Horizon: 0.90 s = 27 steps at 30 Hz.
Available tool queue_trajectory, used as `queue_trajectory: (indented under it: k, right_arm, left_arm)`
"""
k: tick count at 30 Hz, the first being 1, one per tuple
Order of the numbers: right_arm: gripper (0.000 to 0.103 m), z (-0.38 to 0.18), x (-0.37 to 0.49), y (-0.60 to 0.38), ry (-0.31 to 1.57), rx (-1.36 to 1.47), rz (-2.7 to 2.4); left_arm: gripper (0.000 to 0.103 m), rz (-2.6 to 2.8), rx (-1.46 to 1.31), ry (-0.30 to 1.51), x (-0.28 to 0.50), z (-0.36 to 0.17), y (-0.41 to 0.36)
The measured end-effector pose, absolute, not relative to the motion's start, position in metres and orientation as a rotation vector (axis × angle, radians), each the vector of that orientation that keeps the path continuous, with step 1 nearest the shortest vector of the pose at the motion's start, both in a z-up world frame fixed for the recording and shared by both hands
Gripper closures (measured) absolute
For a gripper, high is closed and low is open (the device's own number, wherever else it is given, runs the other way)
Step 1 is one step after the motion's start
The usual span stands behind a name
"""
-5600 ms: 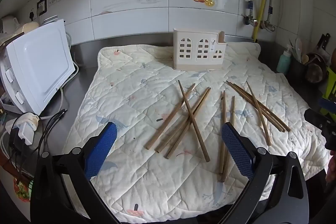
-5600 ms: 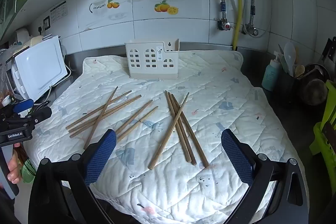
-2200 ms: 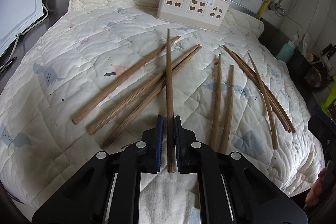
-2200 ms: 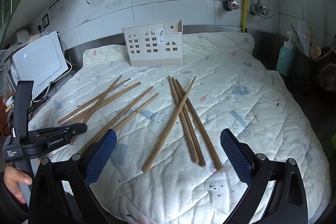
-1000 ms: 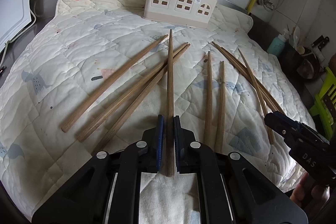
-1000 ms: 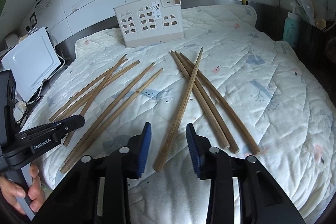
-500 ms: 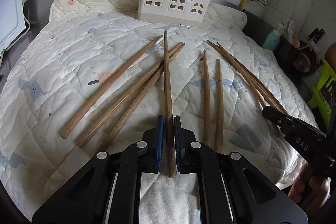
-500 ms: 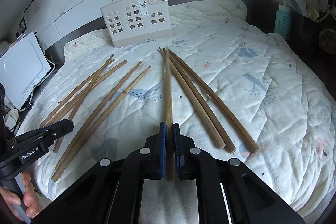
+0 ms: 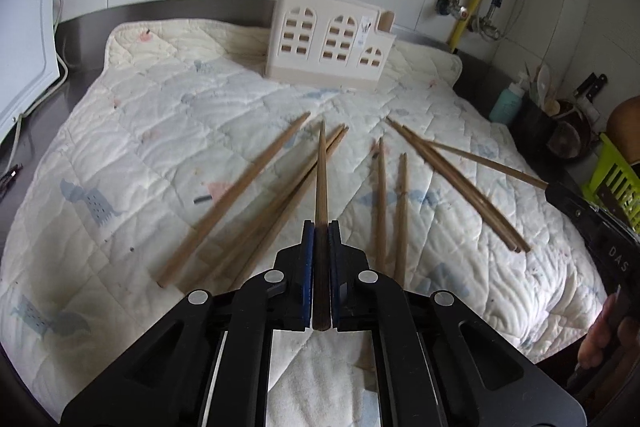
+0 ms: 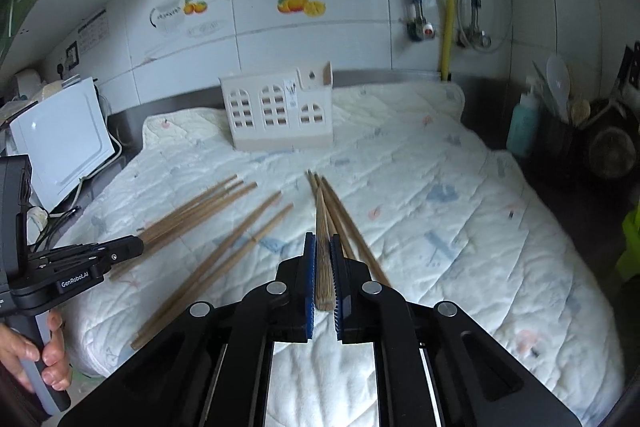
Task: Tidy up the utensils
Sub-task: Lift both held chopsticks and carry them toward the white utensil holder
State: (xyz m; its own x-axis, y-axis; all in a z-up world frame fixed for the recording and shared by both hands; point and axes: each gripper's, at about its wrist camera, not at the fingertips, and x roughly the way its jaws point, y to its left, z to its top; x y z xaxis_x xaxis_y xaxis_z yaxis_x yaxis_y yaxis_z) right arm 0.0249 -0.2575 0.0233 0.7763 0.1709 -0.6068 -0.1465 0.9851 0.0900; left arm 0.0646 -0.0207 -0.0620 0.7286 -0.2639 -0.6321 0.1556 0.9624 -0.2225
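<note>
Ten wooden chopsticks (image 9: 240,195) in all, eight lying on one quilted mat (image 9: 160,115) and one held in each of two grippers (image 9: 319,239), with one white holder (image 9: 326,41) standing at the back and one microwave (image 10: 64,143).

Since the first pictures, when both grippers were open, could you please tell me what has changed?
The left gripper closed on one brown wooden chopstick and raised it off the quilted mat. The right gripper, its jaws having just closed, grips another chopstick and has lifted it too. The cream plastic utensil holder and the other chopsticks stayed put.
</note>
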Motion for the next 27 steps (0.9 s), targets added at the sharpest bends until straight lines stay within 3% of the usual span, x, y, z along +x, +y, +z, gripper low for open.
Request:
queue_trajectory:
  k: [13, 27]
  right_arm:
    - [0.096, 0.069, 0.053, -0.264, 0.629, -0.007, 0.283]
    - [0.096, 0.155, 0.162, -0.275, 0.603, -0.001, 0.381]
  left_arm:
    - [0.098, -0.292, -0.121, 0.657, 0.073, -0.02, -0.014]
    - [0.098, -0.349, -0.105, 0.607, 0.126, 0.045, -0.011]
